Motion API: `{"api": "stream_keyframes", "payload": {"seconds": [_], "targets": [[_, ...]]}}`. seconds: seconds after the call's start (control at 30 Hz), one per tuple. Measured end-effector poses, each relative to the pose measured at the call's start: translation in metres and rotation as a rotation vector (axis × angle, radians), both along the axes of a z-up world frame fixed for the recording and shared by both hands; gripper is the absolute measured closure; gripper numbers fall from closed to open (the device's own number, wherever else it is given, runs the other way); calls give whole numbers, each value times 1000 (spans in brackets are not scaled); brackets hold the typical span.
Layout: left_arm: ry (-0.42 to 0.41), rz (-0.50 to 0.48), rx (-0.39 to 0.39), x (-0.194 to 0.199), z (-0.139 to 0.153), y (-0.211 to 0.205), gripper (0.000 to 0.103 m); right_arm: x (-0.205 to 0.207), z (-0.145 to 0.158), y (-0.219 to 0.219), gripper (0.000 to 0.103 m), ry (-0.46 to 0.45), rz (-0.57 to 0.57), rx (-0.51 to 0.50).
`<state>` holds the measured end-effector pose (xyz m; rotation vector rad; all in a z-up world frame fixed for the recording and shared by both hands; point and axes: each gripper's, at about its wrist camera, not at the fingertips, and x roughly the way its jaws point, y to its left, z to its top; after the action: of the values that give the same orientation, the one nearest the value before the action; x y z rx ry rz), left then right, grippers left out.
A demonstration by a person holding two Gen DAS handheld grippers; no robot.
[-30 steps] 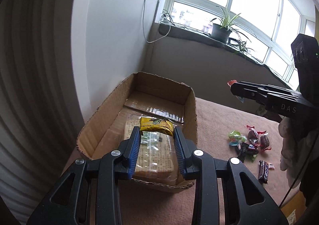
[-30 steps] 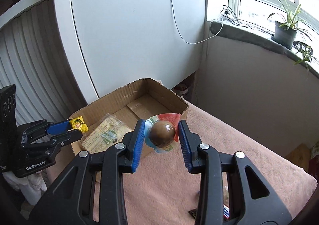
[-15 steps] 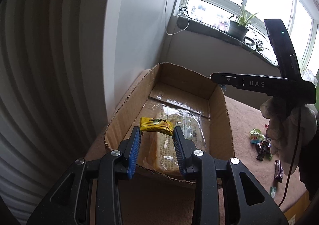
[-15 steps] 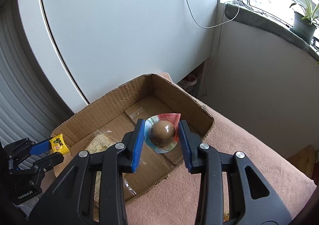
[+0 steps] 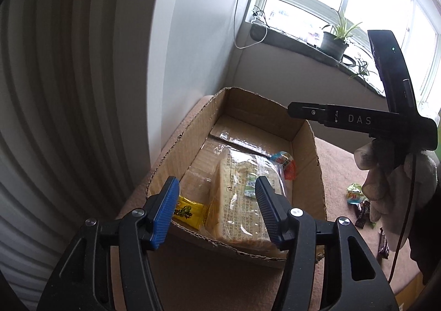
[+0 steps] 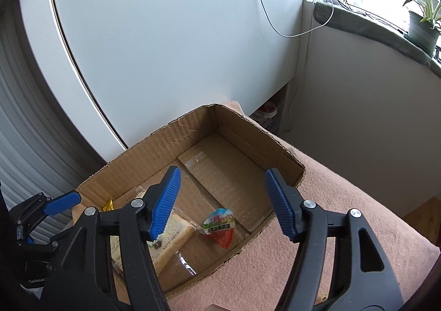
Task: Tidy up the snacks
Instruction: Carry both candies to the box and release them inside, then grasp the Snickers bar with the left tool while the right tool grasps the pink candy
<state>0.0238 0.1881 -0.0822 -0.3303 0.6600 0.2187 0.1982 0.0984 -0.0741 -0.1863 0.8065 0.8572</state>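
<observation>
1. Brown cardboard box (image 6: 193, 140) with an open top stands on a surface covered with pinkish-brown cloth (image 6: 330, 222), close to a white wall panel.
2. Inside the box, the yellow snack packet (image 5: 190, 210) lies flat in the near left corner, touching the wrapped bread (image 5: 242, 209), which lies along the floor of the box.
3. A round snack in a red and blue wrapper (image 6: 219, 224) rests on the box floor, just beside the far end of the bread; in the left wrist view it is near the right wall of the box (image 5: 285, 163).
4. The left gripper (image 5: 217, 210) hangs over the near edge of the box. Its jaws have just been opening and now they are spread, with nothing pinched between them; the yellow packet lies below, free.
5. The right gripper (image 6: 222, 200) hangs over the box from the other side. Its jaws have just been opening too and are spread wide and empty; the round snack lies below them.
6. A hand in a light glove (image 5: 391, 181) holds the right gripper's handle.
7. More wrapped snacks (image 5: 358, 200) lie on the cloth to the right of the box, well apart from it.
8. A potted plant (image 5: 335, 40) stands on the window sill.
</observation>
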Motion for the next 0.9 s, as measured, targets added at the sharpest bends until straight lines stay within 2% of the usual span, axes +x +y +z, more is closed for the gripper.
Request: {"api": "stream_keyframes", "payload": {"seconds": [0.23, 0.4, 0.7, 0.9], "targets": [[-35, -18, 8, -7, 12, -12, 46, -10, 18, -26, 36, -13, -12, 29], [-63, -48, 14, -13, 24, -28, 46, -24, 38, -60, 36, -47, -26, 60], [-106, -148, 13, -19, 40, -76, 46, -56, 60, -147, 36, -104, -81, 88], [-111, -236, 4, -16, 41, -114, 46, -76, 52, -220, 36, -119, -179, 65]]}}
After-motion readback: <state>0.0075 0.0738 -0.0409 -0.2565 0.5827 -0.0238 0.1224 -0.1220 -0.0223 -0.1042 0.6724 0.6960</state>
